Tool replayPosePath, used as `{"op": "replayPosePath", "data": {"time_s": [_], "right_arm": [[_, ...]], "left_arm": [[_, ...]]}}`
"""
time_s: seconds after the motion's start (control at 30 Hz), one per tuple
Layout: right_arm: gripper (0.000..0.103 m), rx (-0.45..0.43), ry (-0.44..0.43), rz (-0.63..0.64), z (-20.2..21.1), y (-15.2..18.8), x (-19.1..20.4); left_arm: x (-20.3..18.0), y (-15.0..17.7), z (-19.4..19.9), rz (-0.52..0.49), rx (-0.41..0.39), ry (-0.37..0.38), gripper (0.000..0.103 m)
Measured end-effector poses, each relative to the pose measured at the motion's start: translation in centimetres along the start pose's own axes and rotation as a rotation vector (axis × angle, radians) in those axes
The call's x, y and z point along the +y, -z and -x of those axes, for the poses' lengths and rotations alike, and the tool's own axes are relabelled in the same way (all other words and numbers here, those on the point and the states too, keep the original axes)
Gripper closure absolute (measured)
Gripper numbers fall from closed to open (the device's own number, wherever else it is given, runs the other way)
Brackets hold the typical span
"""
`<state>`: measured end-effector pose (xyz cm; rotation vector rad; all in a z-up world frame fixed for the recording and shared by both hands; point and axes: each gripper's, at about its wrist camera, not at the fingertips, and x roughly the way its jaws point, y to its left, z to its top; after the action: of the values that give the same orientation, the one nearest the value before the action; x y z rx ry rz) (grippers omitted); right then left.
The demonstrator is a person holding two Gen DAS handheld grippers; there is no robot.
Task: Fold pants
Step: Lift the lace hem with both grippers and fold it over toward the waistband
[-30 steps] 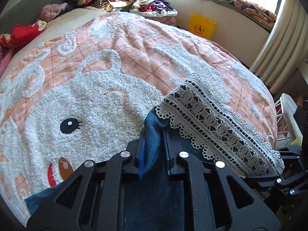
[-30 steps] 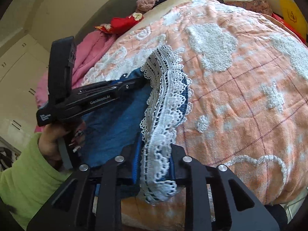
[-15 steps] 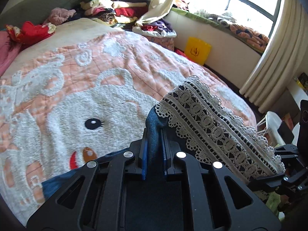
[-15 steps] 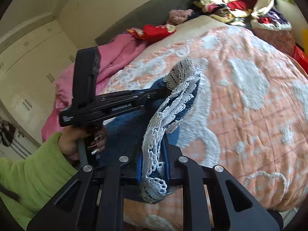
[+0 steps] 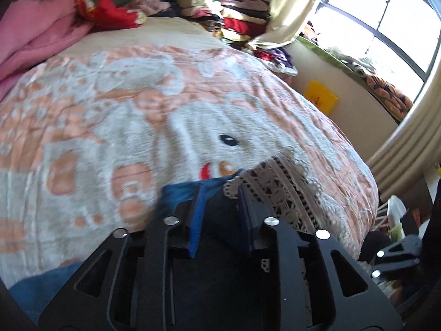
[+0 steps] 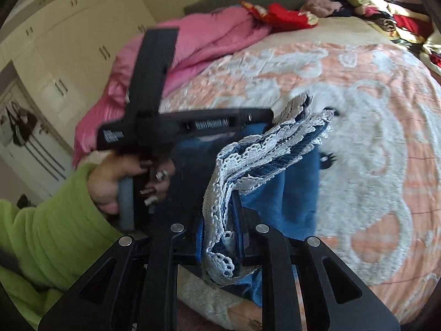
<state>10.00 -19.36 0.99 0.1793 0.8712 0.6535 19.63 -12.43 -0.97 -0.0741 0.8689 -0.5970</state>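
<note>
Left jaws opening, seemingly off pants (image 6: pixel 278 193); right jaws clamping lace hem (image 6: pixel 220 207).

We are wearing a fuzzy lime-green sleeve (image 6: pixel 41 237) and glossy painted nails — our black grippers (image 6: pixel 220 237) are showing silver screws (image 6: pixel 177 227), blue pads and white lettering.

pants (image 6: pixel 278 193) on bedspread (image 6: pixel 358 127), clothes pile (image 5: pixel 228 19) behind

Cloth on cloth
I'm gripping soft blue denim pants (image 6: pixel 289 193) with openwork white lace trim (image 6: pixel 220 198), over a nubby, tufted bedspread (image 5: pixel 110 110).
</note>
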Motion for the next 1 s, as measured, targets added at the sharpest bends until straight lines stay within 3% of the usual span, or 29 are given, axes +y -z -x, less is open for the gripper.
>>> {"op": "replayPosePath", "data": {"time_s": [0.17, 0.3, 0.4, 0.47, 0.6, 0.67, 0.77, 0.87, 1.0], "right_arm": [[0.087, 0.068, 0.005, 0.086, -2.7, 1.2, 2.5], [0.084, 0.101, 0.001, 0.136, -3.7, 2.0, 4.1], [0.077, 0.107, -0.011, 0.157, -4.4, 2.3, 5.1], [0.075, 0.103, -0.073, 0.165, -4.4, 2.5, 5.7], [0.055, 0.075, -0.122, 0.193, -3.1, 2.3, 6.4], [0.053, 0.049, -0.130, 0.190, -2.2, 2.0, 6.3], [0.048, 0.020, -0.068, 0.180, -0.6, 2.0, 4.8], [0.048, 0.012, 0.024, 0.135, 0.5, 2.4, 2.2], [0.048, 0.023, 0.093, 0.037, 0.7, 3.0, -1.3]], "left_arm": [[3.7, 1.0, 3.8, 0.098, -0.052, -0.061, 0.078], [6.0, 1.8, 6.4, 0.182, -0.097, -0.052, 0.075], [7.1, 2.6, 7.7, 0.238, -0.118, -0.032, 0.072], [7.3, 3.0, 7.9, 0.253, -0.116, -0.020, 0.069], [7.8, 3.9, 7.3, 0.277, -0.091, 0.004, 0.069], [8.0, 4.3, 6.9, 0.298, -0.072, 0.028, 0.067], [7.8, 4.5, 5.9, 0.312, -0.037, 0.059, 0.060], [7.4, 4.6, 4.4, 0.313, 0.013, 0.045, 0.049], [7.1, 5.0, 2.8, 0.317, 0.060, 0.030, 0.046]]}}
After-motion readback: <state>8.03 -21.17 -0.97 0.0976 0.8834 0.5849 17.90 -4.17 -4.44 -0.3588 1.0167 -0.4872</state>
